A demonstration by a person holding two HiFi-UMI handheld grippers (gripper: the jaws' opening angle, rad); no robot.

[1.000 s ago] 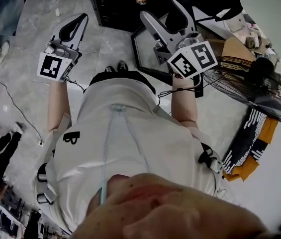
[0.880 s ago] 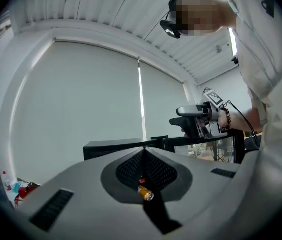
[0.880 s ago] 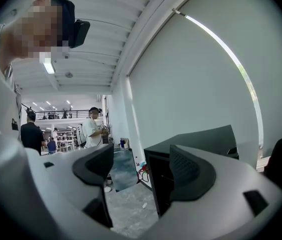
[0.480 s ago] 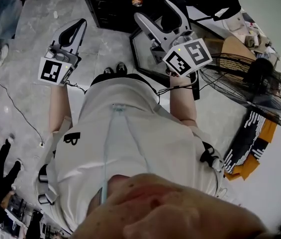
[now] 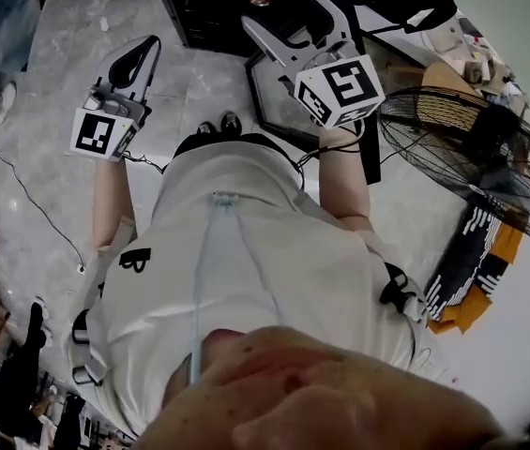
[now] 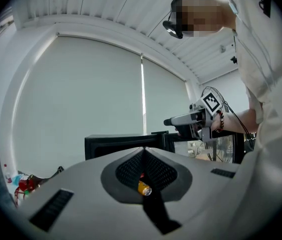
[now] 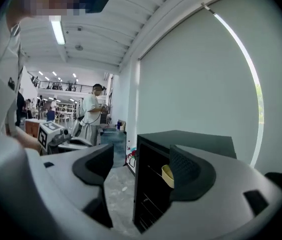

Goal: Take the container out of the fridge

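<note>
Facing the open black mini fridge [image 7: 190, 140], the person aims the right gripper [image 7: 141, 159], jaws spread and empty, at the yellow container [image 7: 166, 175] on an upper shelf inside, apparently lining up a grasp. The left gripper [image 5: 149, 45] hangs aside, jaws pressed together on nothing.

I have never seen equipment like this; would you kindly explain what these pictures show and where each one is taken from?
No robot here: a person holds a two-jaw gripper in each hand. The head view looks down past their chest at the left gripper and right gripper. The other two pictures come from cameras riding on each gripper. The left jaws are together, empty; the right jaws are apart, aimed at the open black fridge, where a pale yellow container sits on a shelf. Nothing is held.
</note>
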